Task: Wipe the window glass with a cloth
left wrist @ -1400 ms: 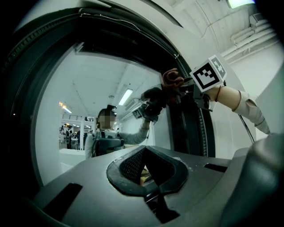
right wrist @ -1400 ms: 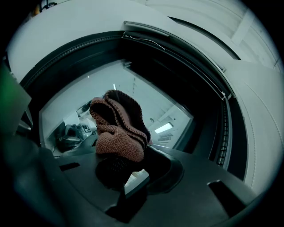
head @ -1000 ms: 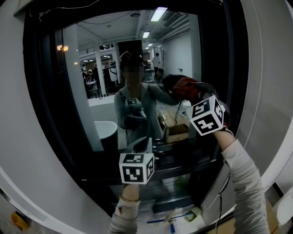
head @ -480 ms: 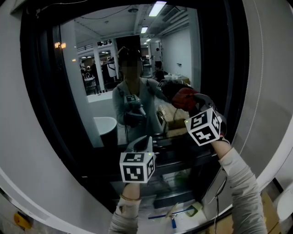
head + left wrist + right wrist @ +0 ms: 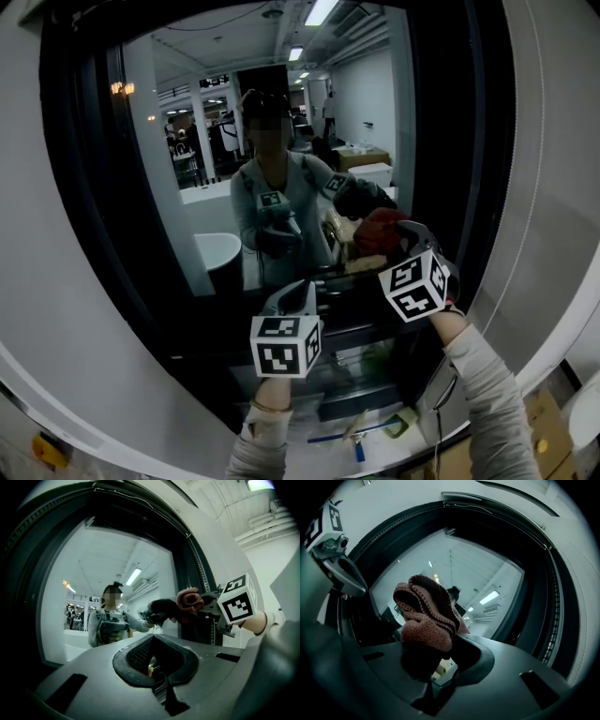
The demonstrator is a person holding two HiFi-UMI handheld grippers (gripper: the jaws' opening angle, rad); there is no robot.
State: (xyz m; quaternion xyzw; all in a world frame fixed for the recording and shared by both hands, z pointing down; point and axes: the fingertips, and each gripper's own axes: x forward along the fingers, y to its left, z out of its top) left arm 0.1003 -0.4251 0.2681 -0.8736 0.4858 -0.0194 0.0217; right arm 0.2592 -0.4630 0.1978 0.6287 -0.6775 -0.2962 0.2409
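The window glass (image 5: 216, 141) fills the middle of the head view and mirrors a person and a lit room. A reddish-brown knitted cloth (image 5: 377, 230) is bunched against the glass at its lower right, and my right gripper (image 5: 398, 246) is shut on it. In the right gripper view the cloth (image 5: 426, 616) stands up out of the jaws of my right gripper (image 5: 433, 653), before the glass (image 5: 487, 588). My left gripper (image 5: 298, 292) hangs lower, left of the cloth, shut and empty. The left gripper view shows my left gripper (image 5: 154, 660) below the cloth (image 5: 190, 599).
A wide dark frame (image 5: 84, 234) surrounds the glass, with pale wall (image 5: 553, 187) outside it on both sides. Below the window lie small items, among them a blue-handled tool (image 5: 352, 441). A white rounded tub (image 5: 220, 253) shows in the glass at lower left.
My right gripper has carried the cloth down the glass and a little to the left. The left gripper has hardly moved.
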